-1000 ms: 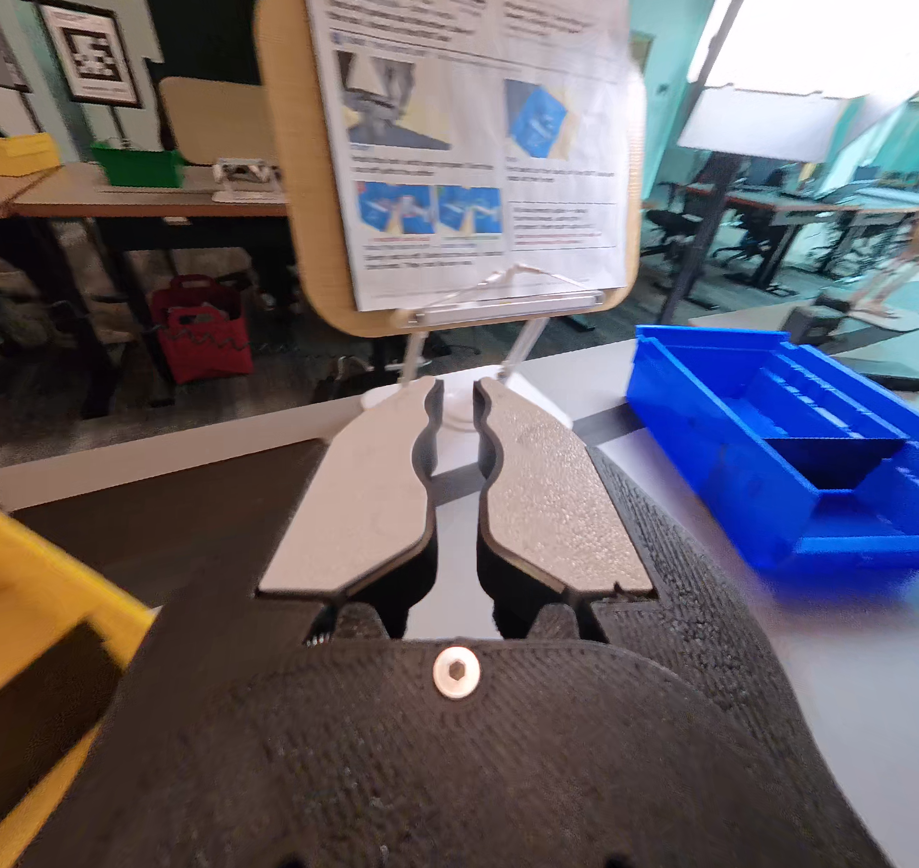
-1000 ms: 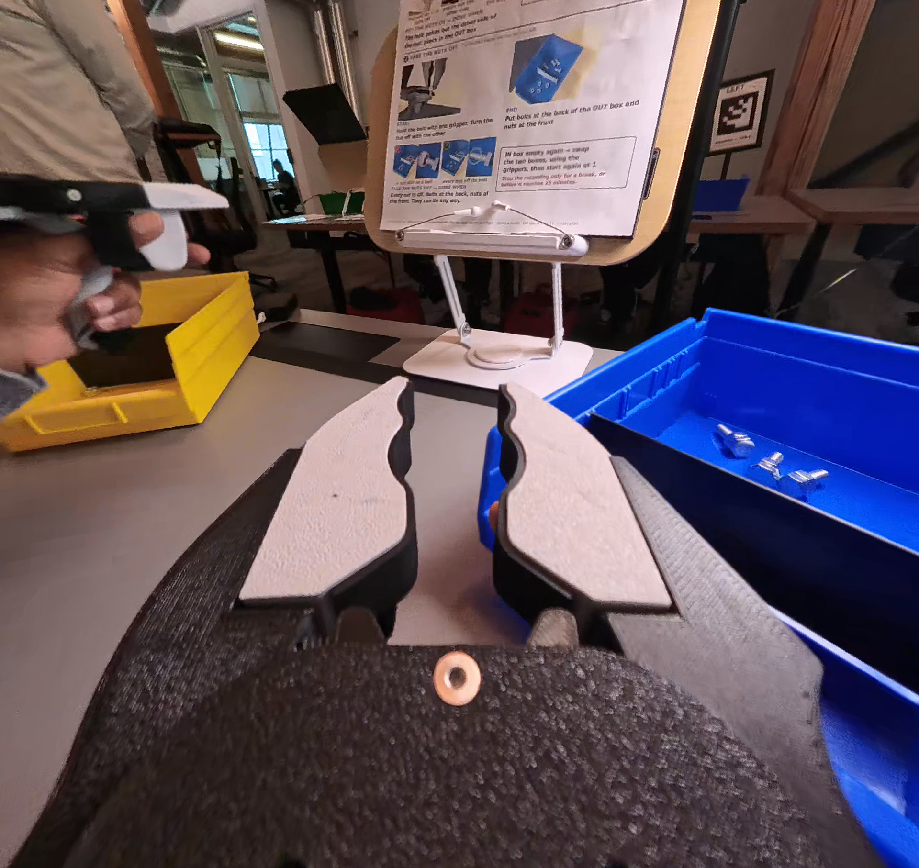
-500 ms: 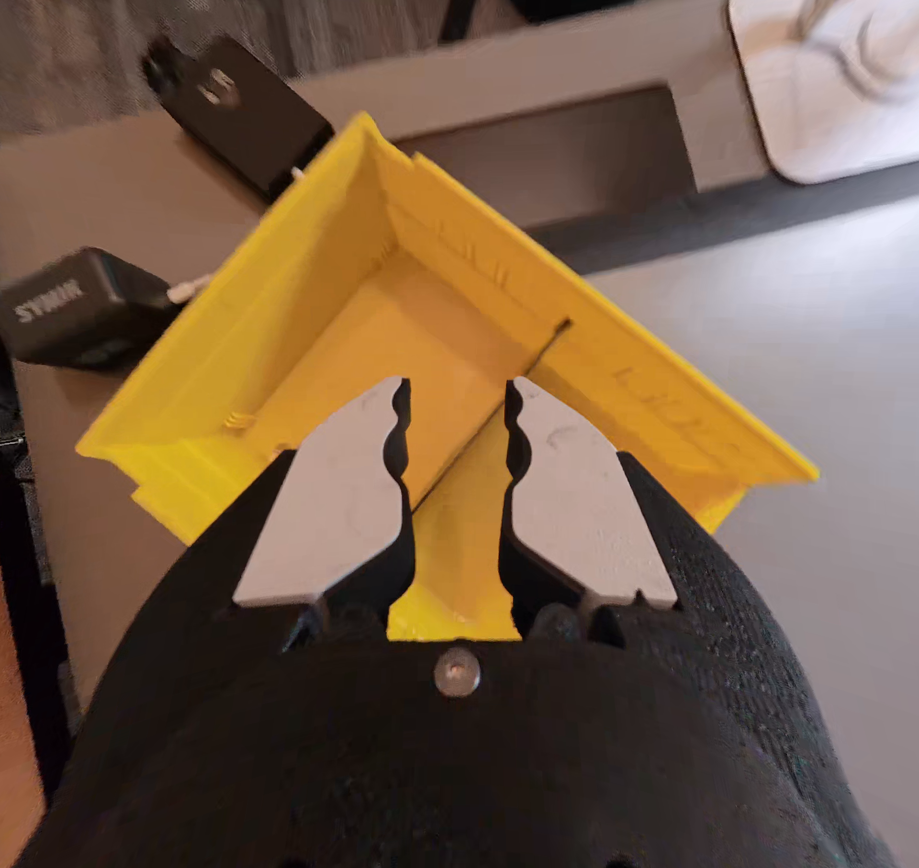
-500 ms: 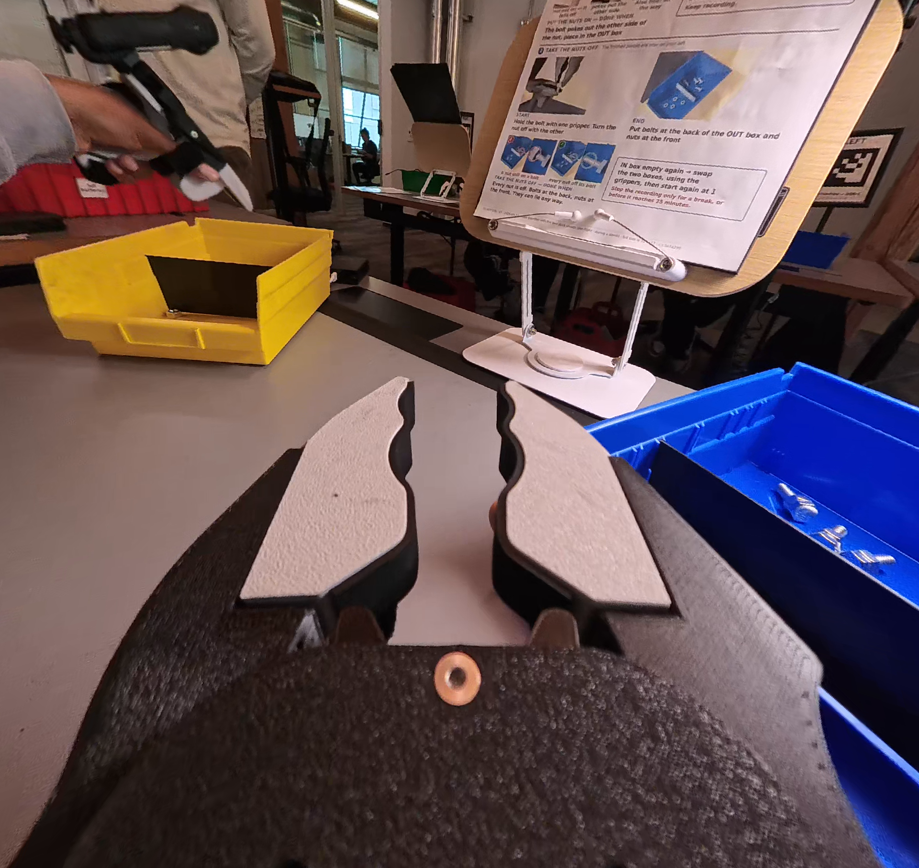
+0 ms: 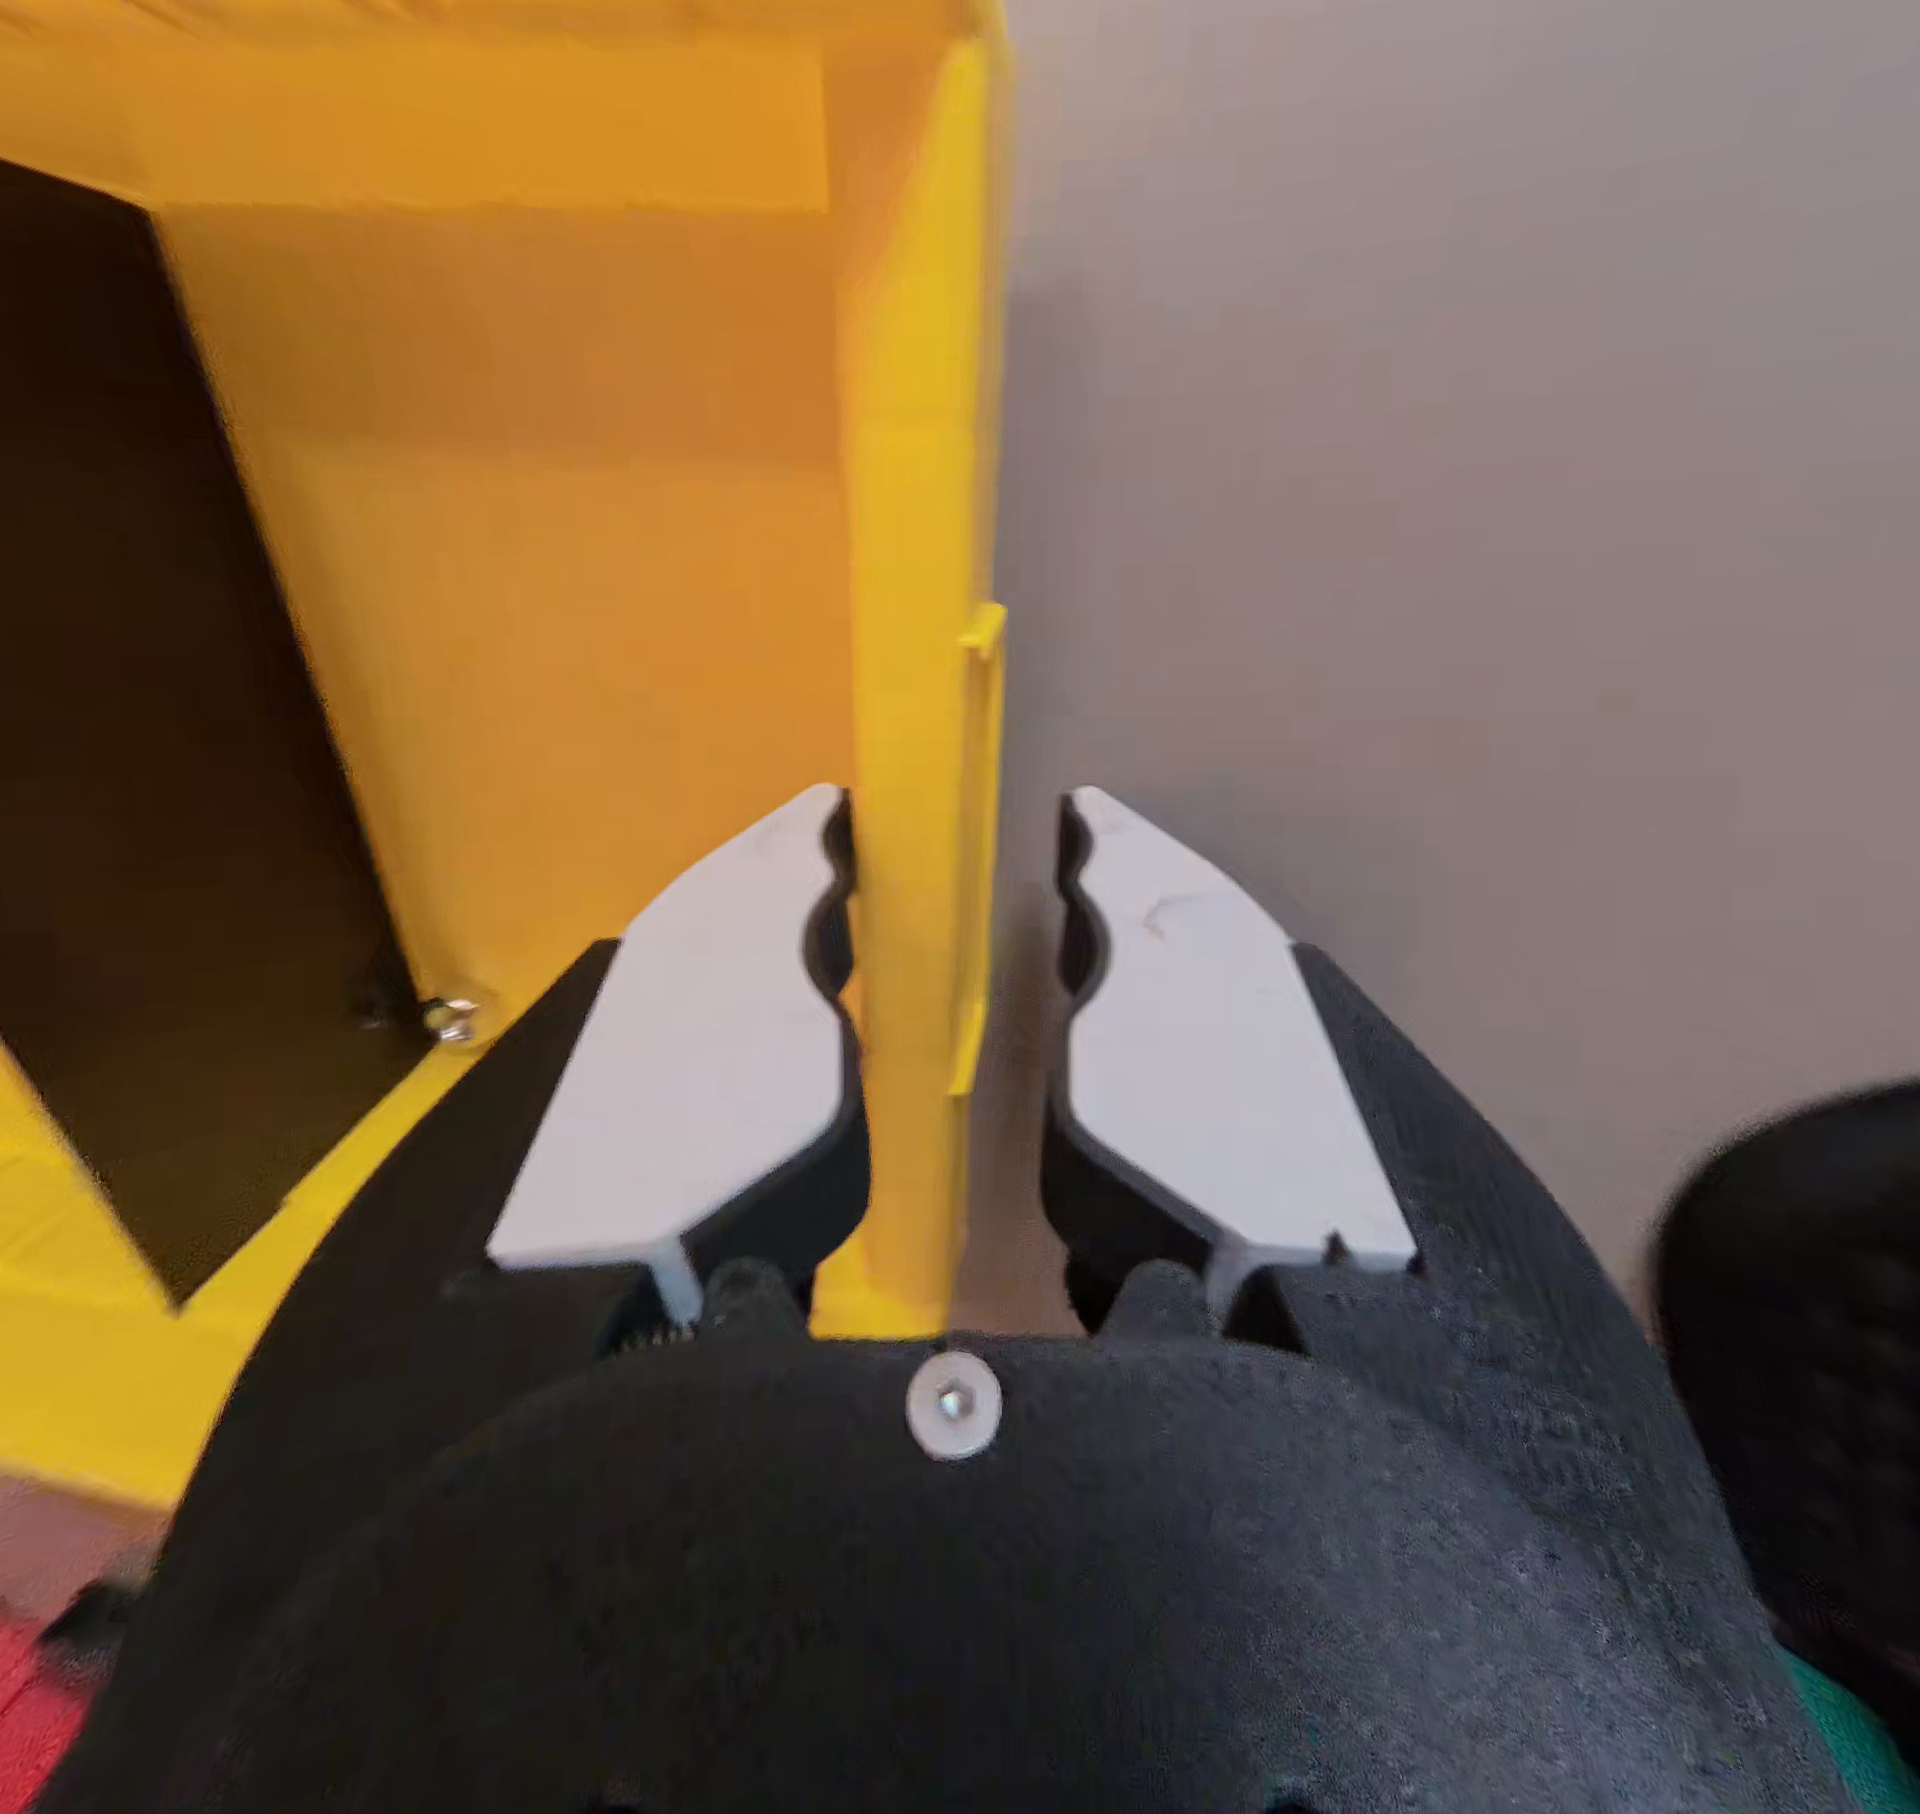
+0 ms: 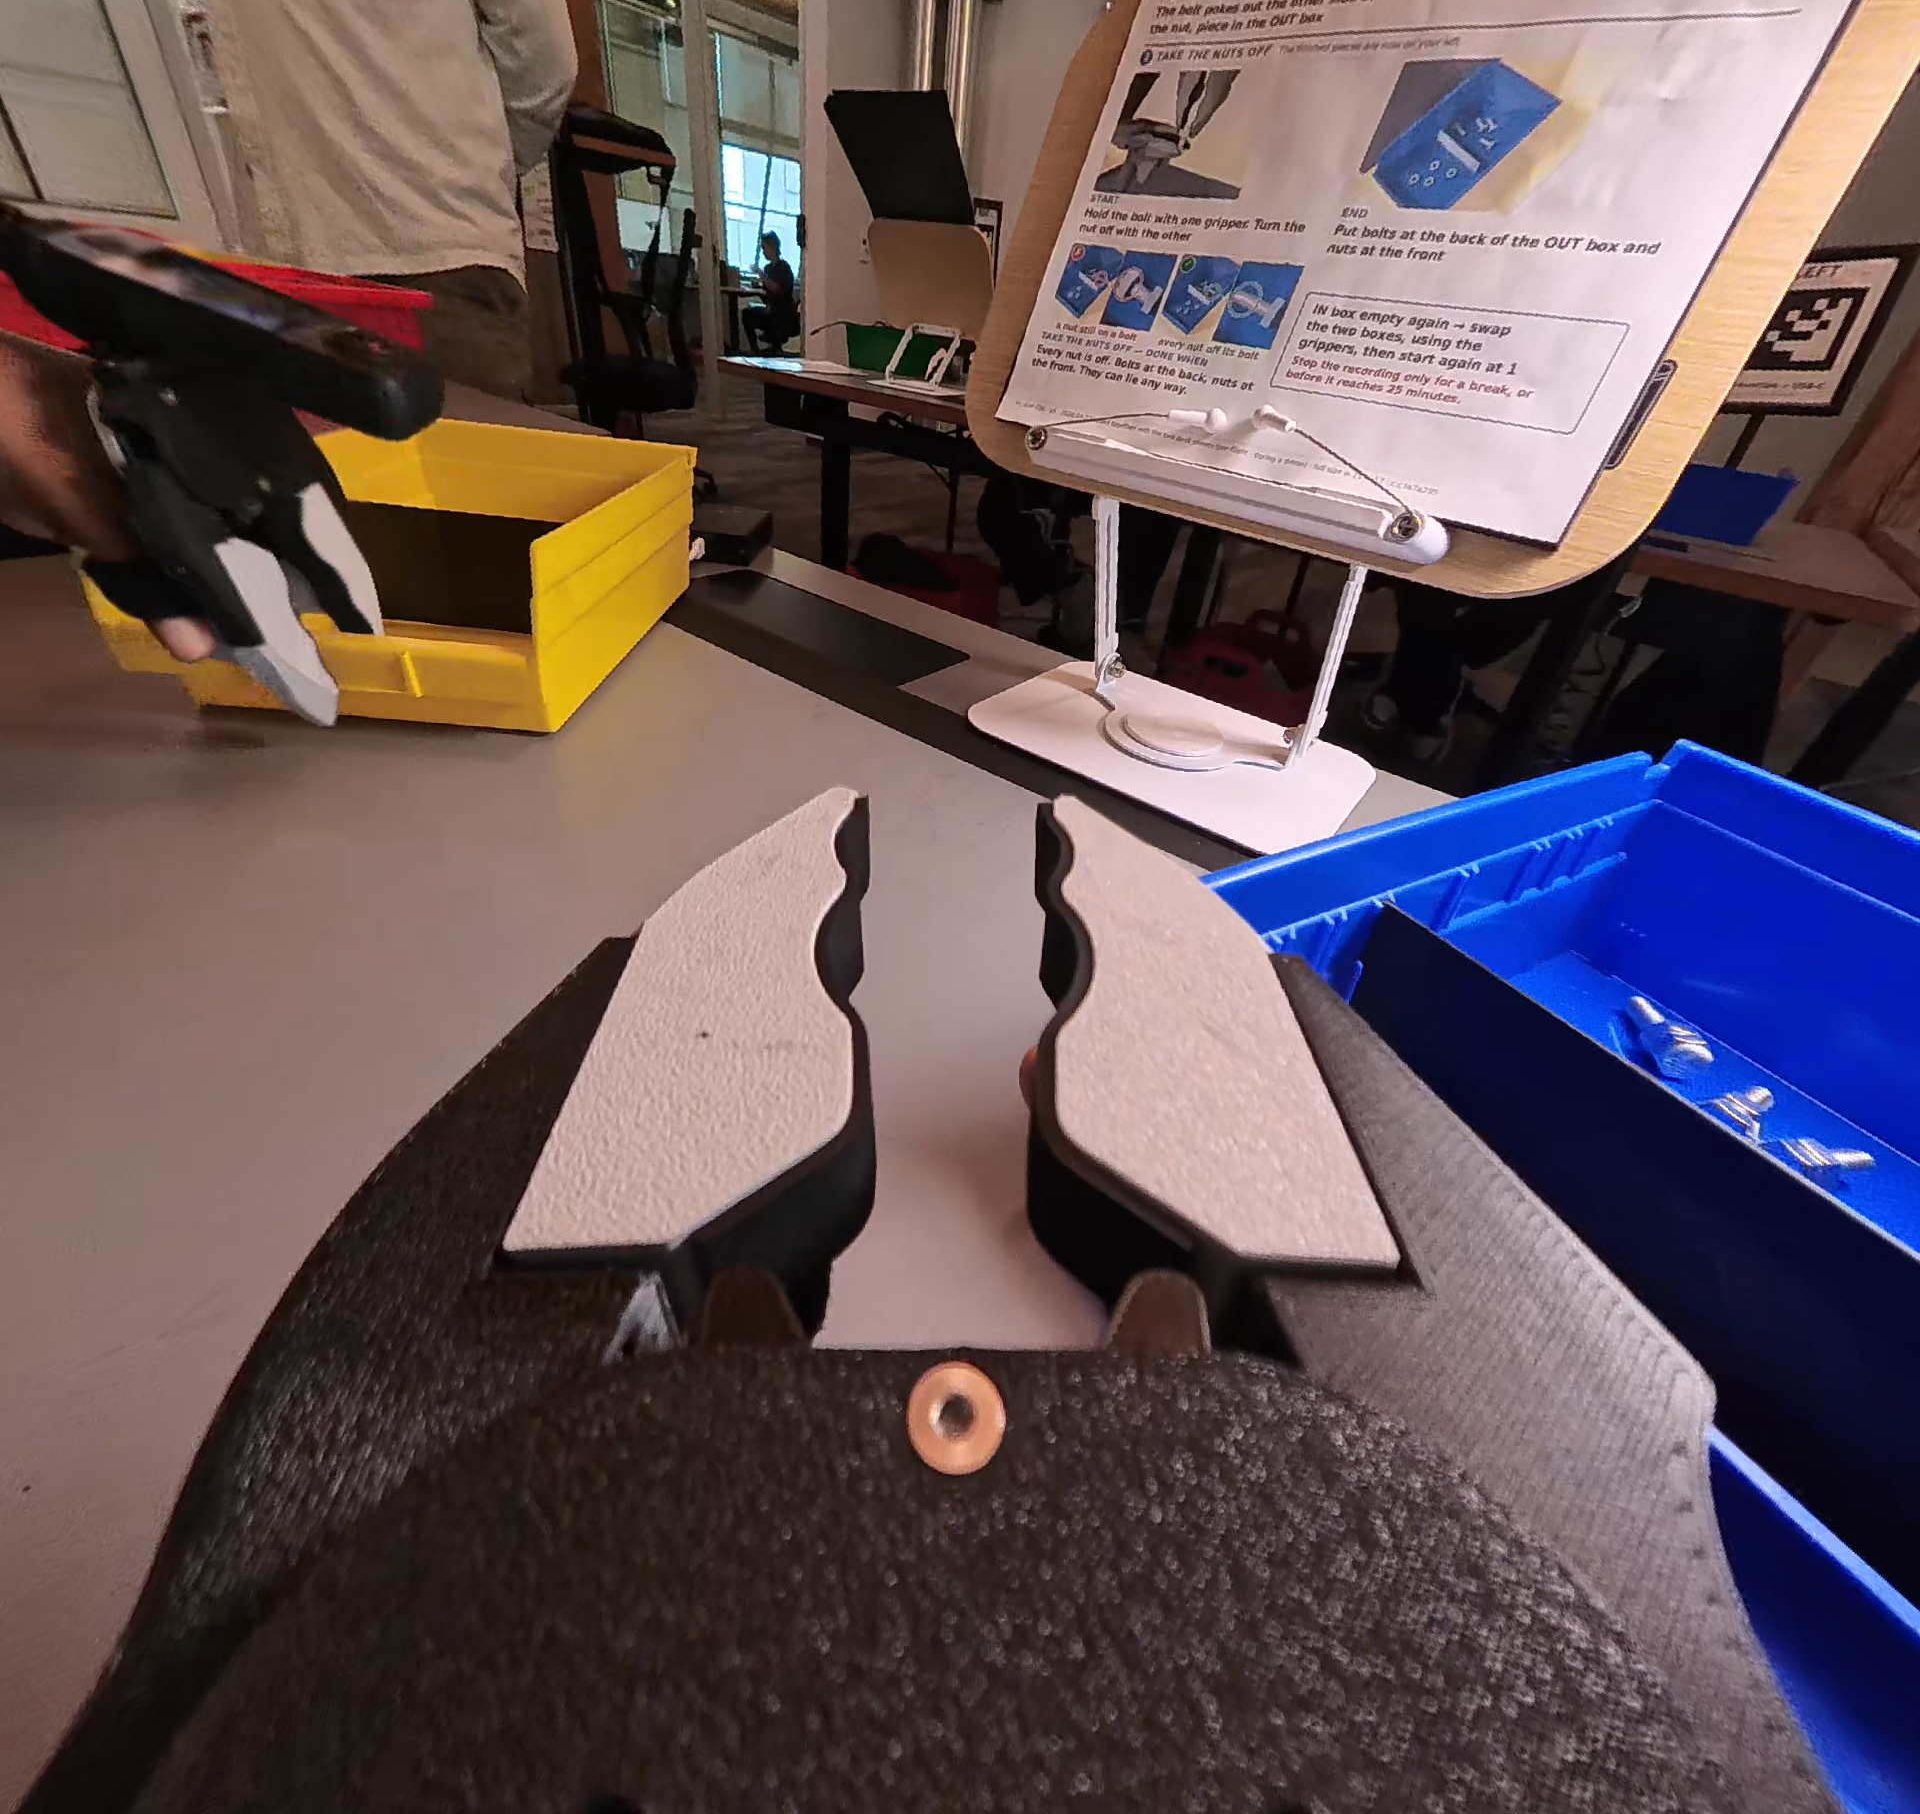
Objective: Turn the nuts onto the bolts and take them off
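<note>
Yellow bin wall between open left hand-held gripper fingers (interior blurred).

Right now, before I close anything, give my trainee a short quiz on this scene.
1. True or false: the left gripper straddles a wall of the yellow bin.
2. In the right wrist view, which shows bolts inside: A yellow bin, B blue bin?
3. Fill in: the right gripper jaws are ____.
Key: 1 true; 2 B; 3 open.
</note>
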The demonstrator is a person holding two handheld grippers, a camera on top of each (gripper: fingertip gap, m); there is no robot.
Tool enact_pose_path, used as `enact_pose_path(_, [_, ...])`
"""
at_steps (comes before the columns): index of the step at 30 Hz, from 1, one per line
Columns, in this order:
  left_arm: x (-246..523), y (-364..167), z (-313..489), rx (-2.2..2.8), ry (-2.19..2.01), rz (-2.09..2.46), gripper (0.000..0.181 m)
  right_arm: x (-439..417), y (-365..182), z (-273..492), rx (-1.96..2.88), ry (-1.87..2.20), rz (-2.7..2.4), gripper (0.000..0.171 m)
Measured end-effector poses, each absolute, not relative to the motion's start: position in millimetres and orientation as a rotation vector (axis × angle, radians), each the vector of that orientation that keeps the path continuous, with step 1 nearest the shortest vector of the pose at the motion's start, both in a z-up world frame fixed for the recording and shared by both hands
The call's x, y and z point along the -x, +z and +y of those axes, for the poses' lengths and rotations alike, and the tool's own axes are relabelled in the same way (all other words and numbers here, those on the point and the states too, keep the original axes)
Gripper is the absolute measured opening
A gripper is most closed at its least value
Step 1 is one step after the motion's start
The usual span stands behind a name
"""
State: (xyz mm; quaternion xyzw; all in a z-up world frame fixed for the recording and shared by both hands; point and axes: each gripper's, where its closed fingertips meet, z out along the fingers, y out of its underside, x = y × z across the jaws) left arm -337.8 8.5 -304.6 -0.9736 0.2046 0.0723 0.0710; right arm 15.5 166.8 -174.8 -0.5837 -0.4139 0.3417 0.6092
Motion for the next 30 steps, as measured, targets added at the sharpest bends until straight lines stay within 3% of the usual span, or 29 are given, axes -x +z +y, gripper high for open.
enact_pose_path(1, [344, -304, 11, 2.904, 0.304, 0.630, 0.026, -16, -175, 167, 1.350, 0.788, -0.957, 0.030])
enact_pose_path(9, [312, -260, -10, 2.854, 0.382, 0.873, 0.029, -17, -176, 169, 1.360, 0.783, -0.943, 0.028])
enact_pose_path(16, [281, -271, -13, 2.854, 0.541, 1.051, 0.029, -15, -179, 167, 1.358, 0.772, -0.960, 0.027])
enact_pose_path(30, [308, -297, 11, 2.746, 0.445, 0.721, 0.034, -16, -178, 167, 1.353, 0.782, -0.970, 0.027])
